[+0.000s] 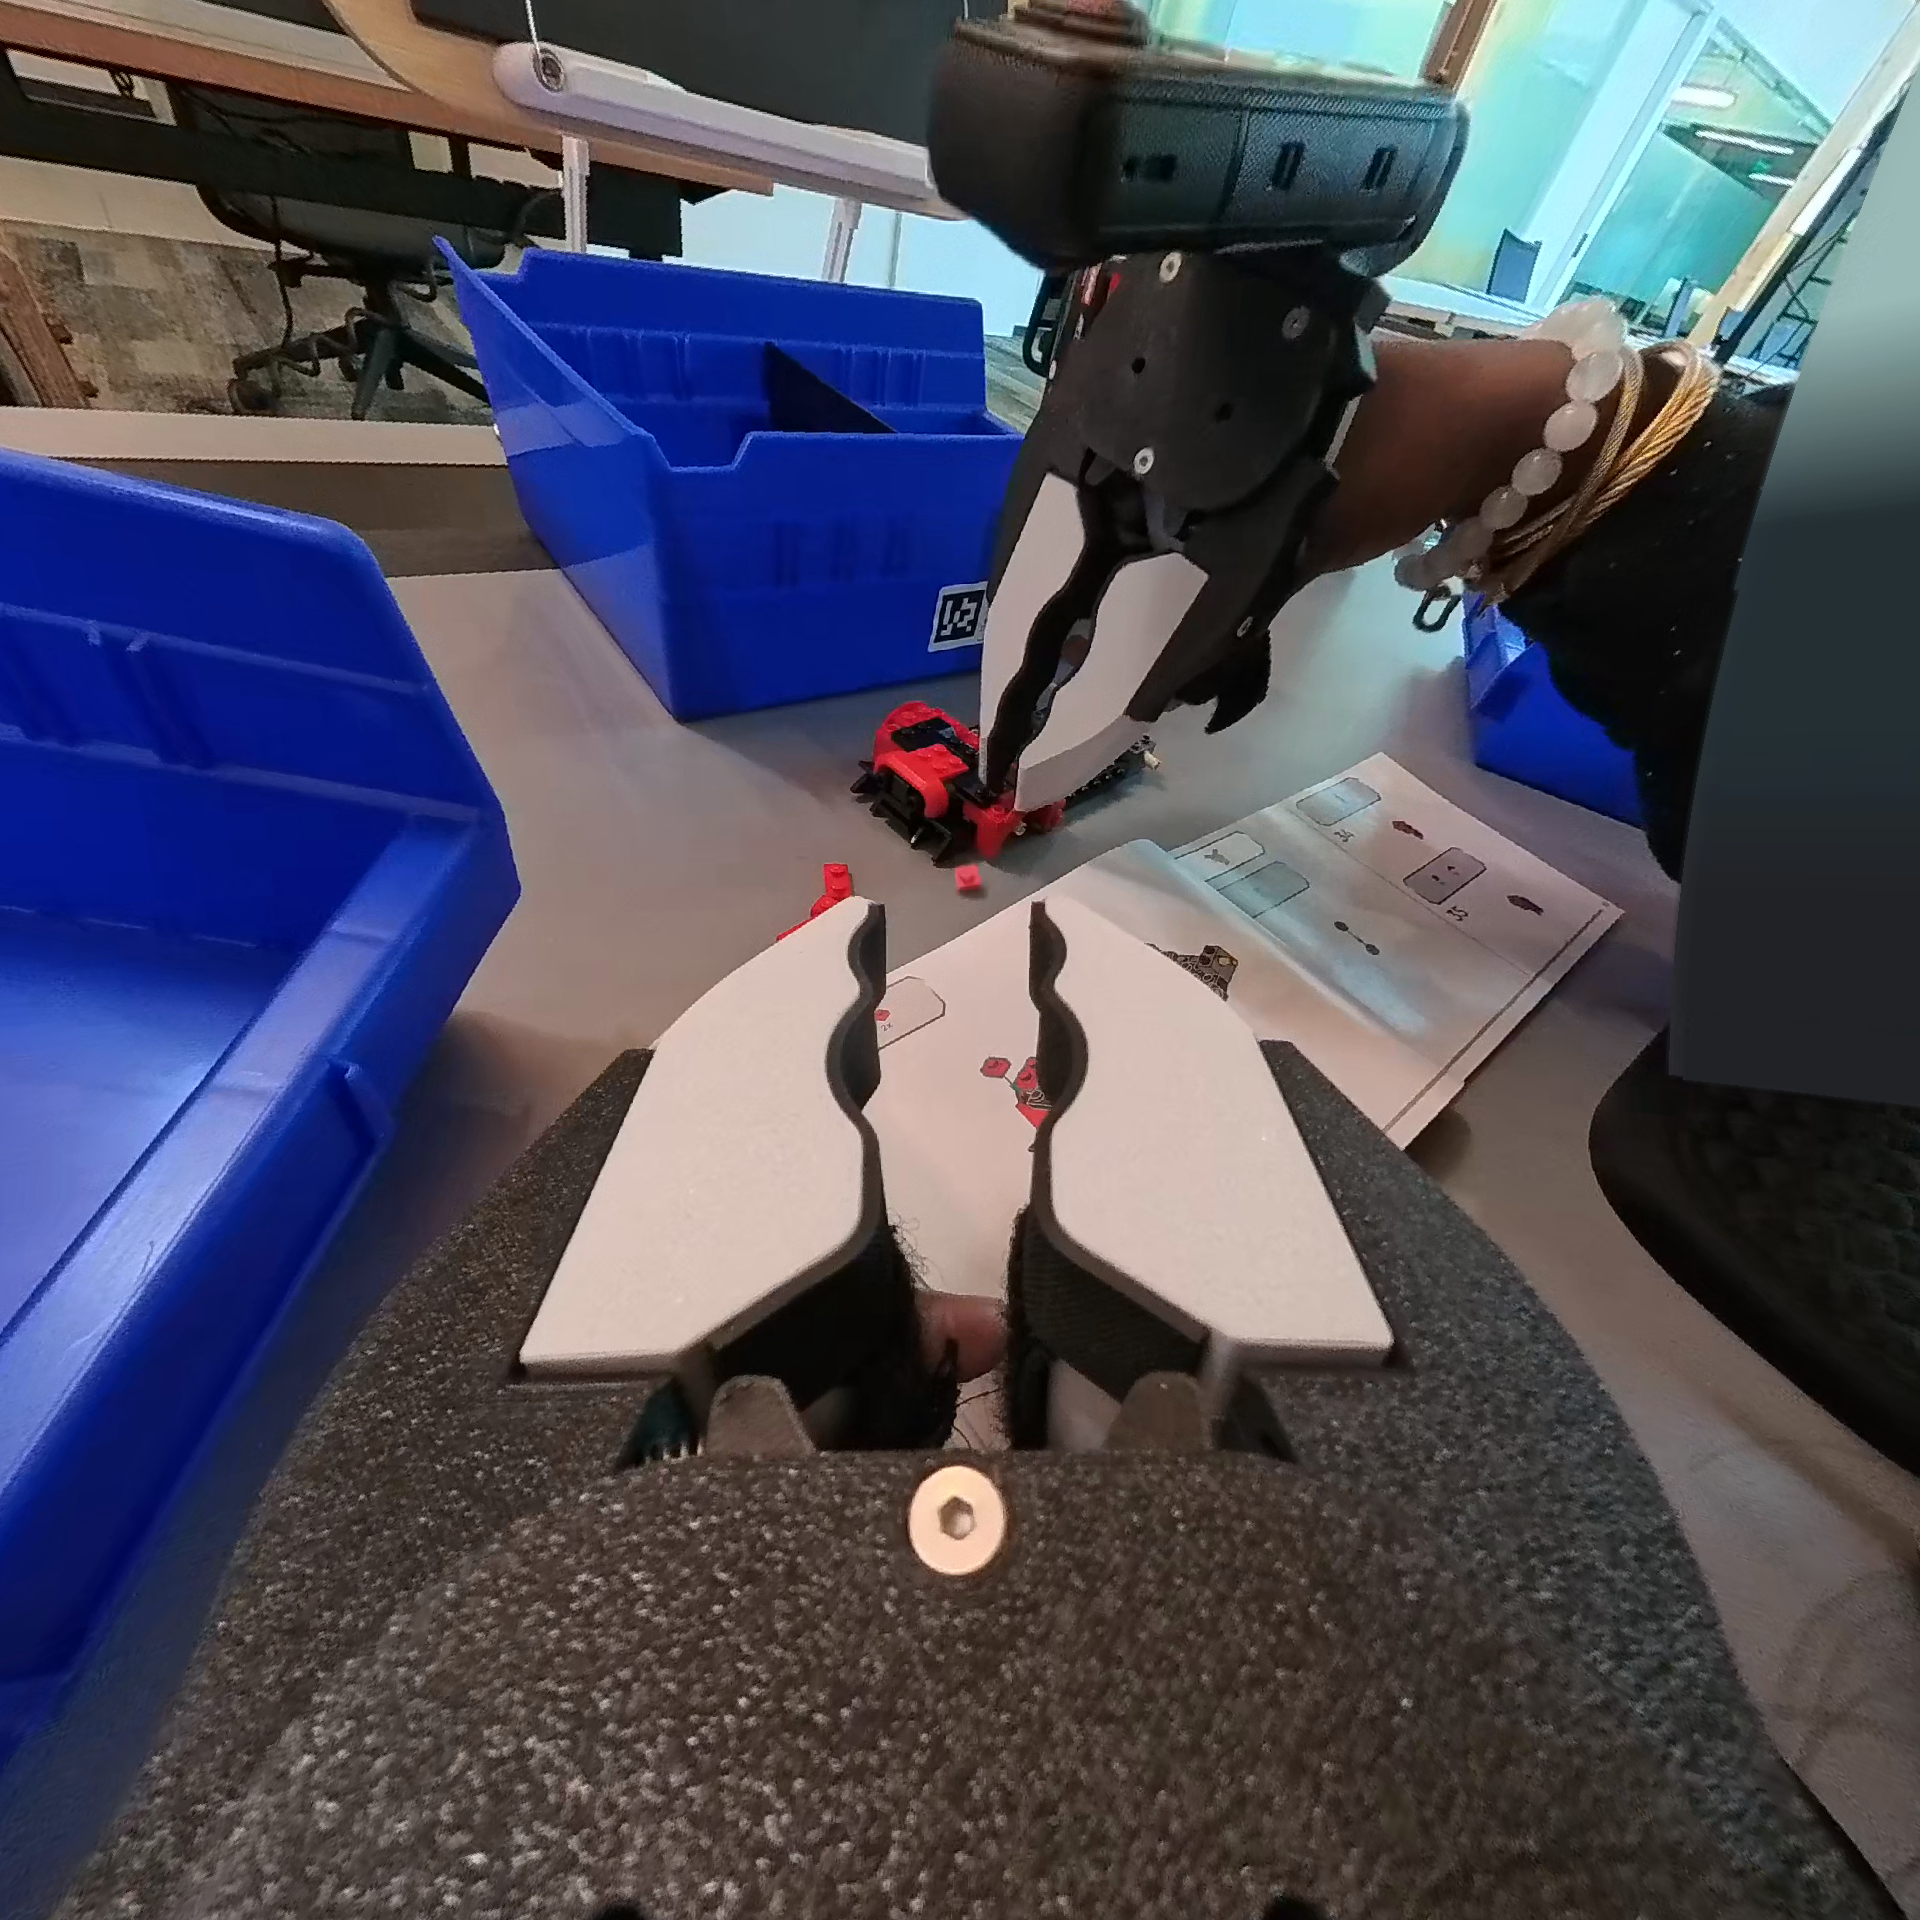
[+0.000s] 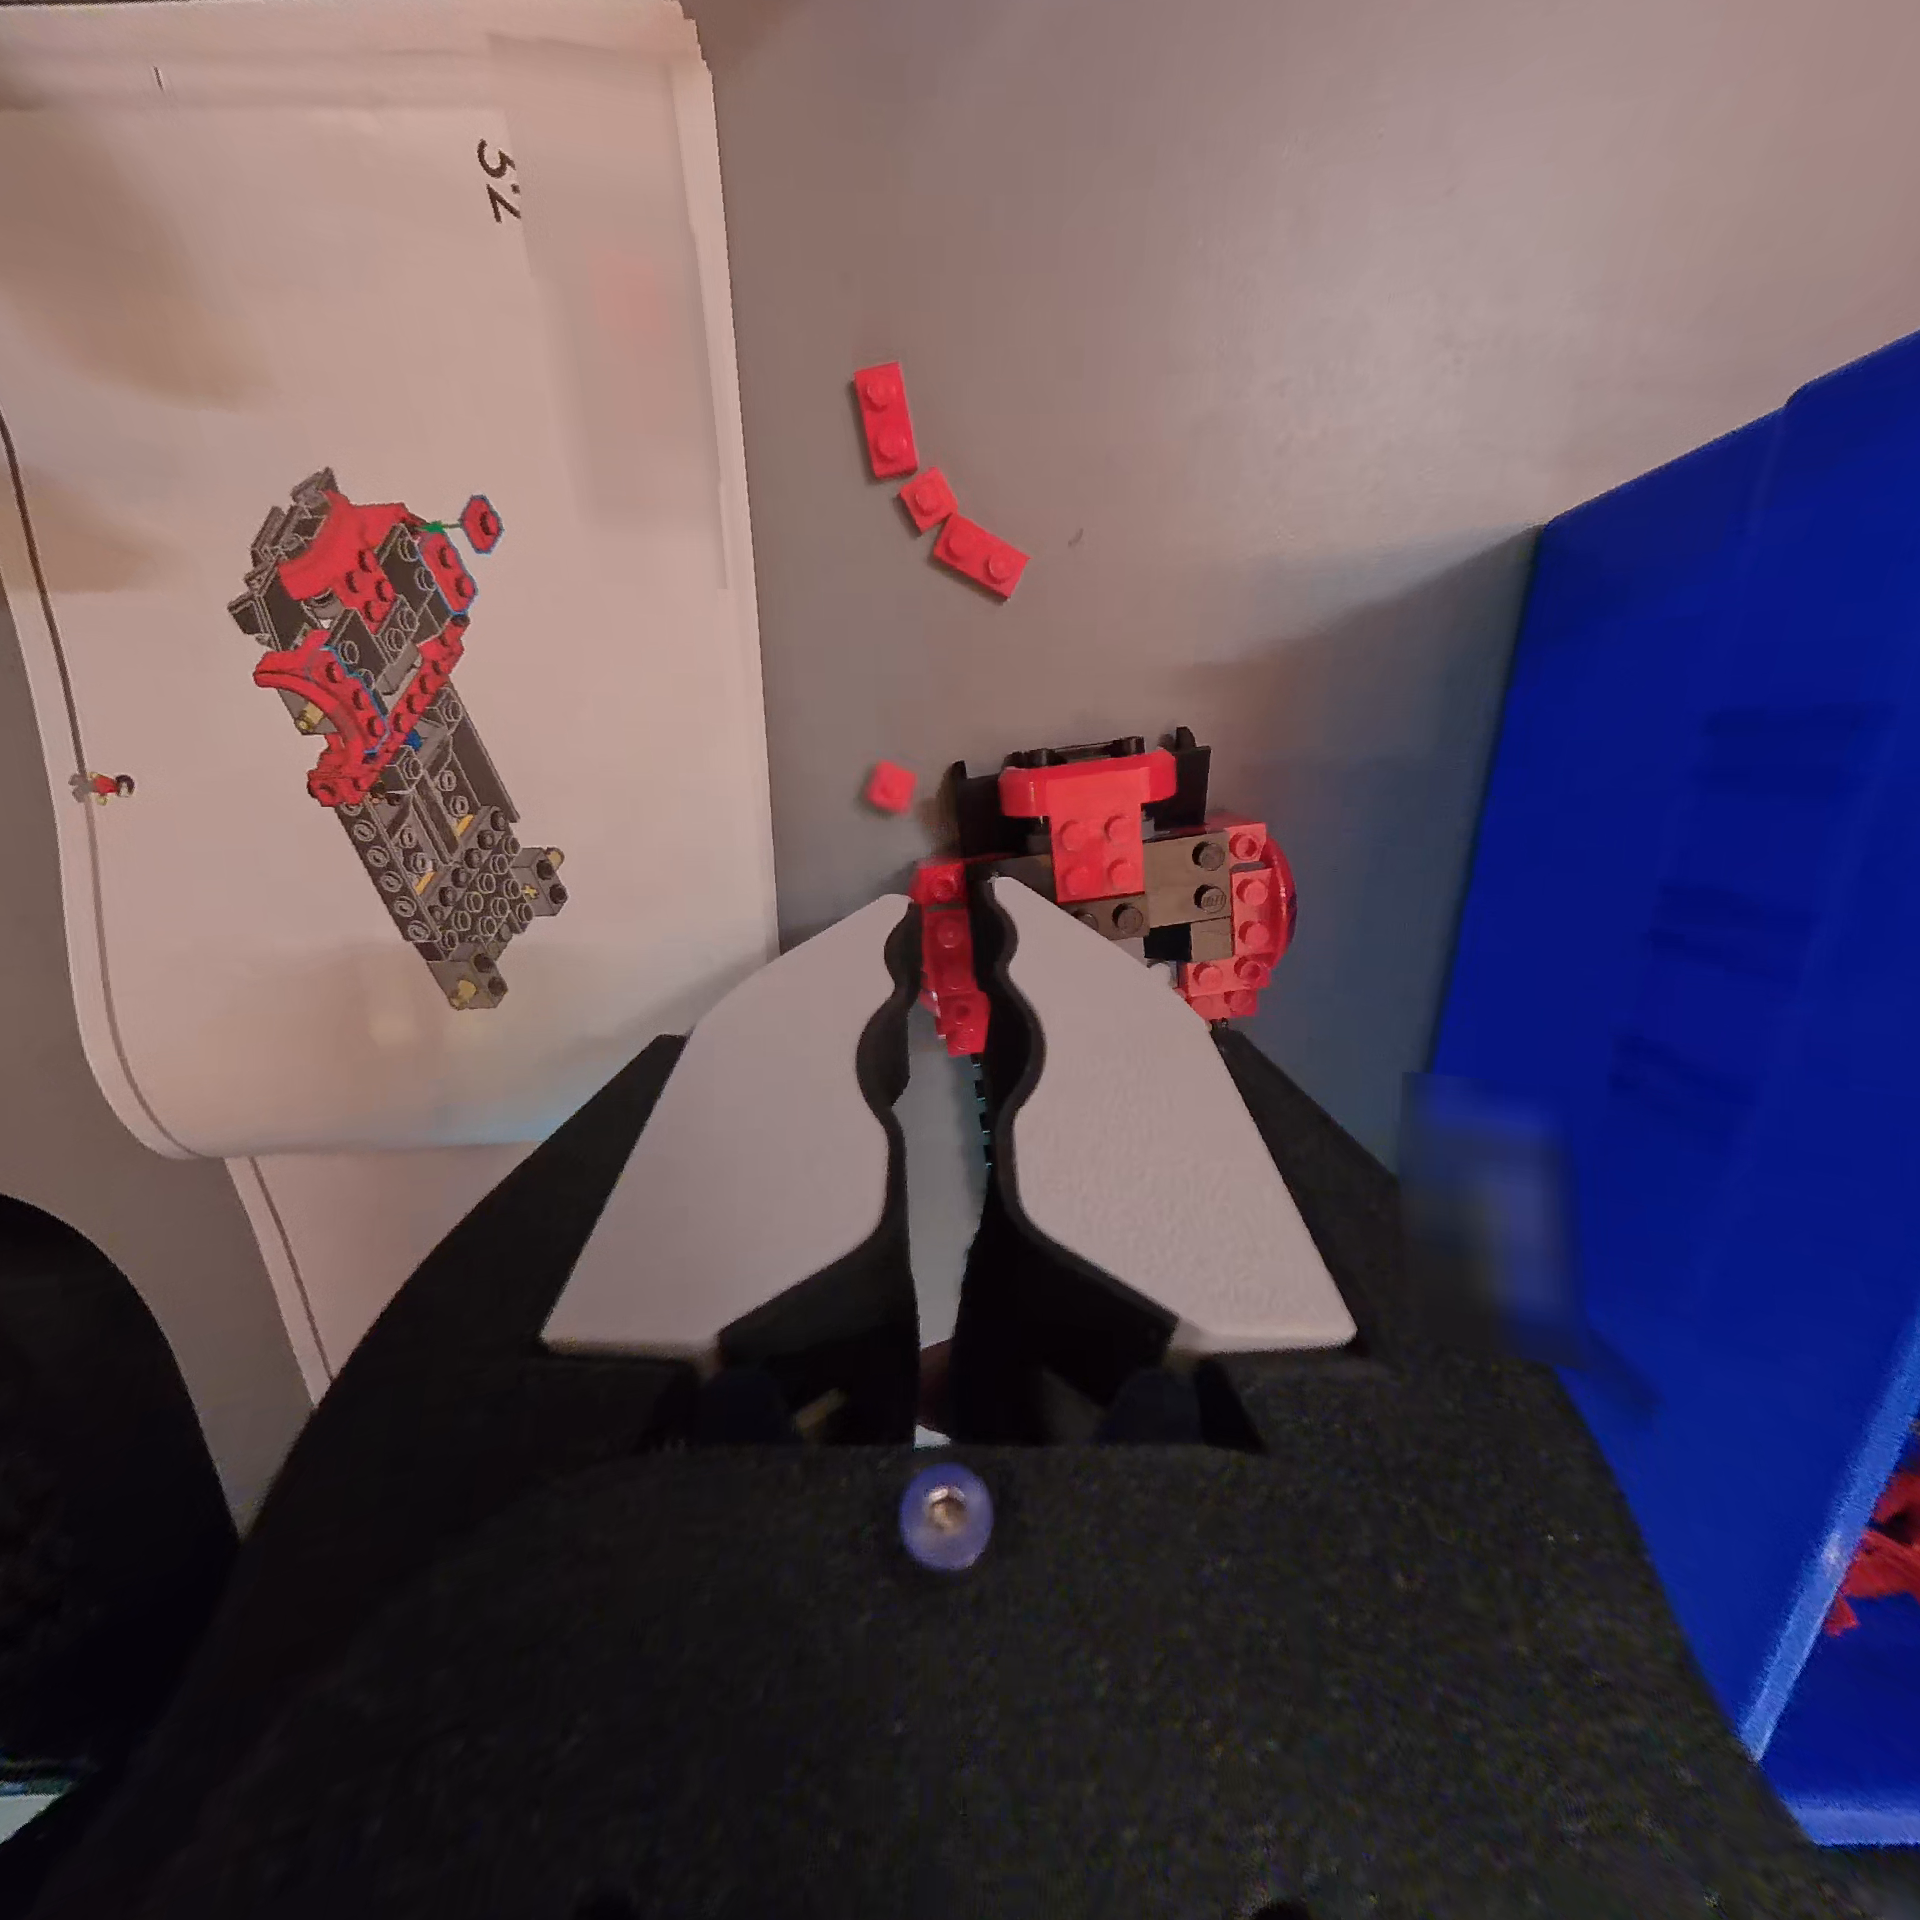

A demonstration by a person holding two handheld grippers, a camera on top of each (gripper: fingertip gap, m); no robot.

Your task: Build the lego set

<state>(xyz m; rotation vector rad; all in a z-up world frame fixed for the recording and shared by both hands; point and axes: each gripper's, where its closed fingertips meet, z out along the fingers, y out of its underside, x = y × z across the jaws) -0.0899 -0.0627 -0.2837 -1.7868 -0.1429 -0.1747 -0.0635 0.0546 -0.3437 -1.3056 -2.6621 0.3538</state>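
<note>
**Right gripper pinching the model; left gripper idle over the booklet**

Left wrist view: Left gripper (image 1: 956,935) hangs above the booklet (image 1: 1382,935), fingers a moderate gap apart, nothing between them. Booklet lies open on the grey table (image 1: 644,790). Beyond it sits the model (image 1: 925,774), red and black, on the table in front of a blue bin (image 1: 748,499) with a black divider. Right gripper (image 1: 1013,774) comes down steeply from above, tips planted on the model's near end; a hand (image 1: 1455,457) with bead and gold bracelets holds it. One small red piece (image 1: 968,879) lies just in front of the model; more red pieces (image 1: 836,888) lie beside the left finger's tip. A second blue bin (image 1: 208,935) fills the left side, a third (image 1: 1538,707) shows at the right edge.

Right wrist view: Right gripper (image 2: 951,909) nearly closed, tips squeezing the model's (image 2: 1101,862) red left side strip. Model sits just beside a blue bin (image 2: 1714,935) on the right. Loose stud (image 2: 890,784) lies near the model's far left corner. Three red plates (image 2: 935,483) lie farther off in a loose curve. Booklet (image 2: 364,623) at left, open on a build diagram.
</note>
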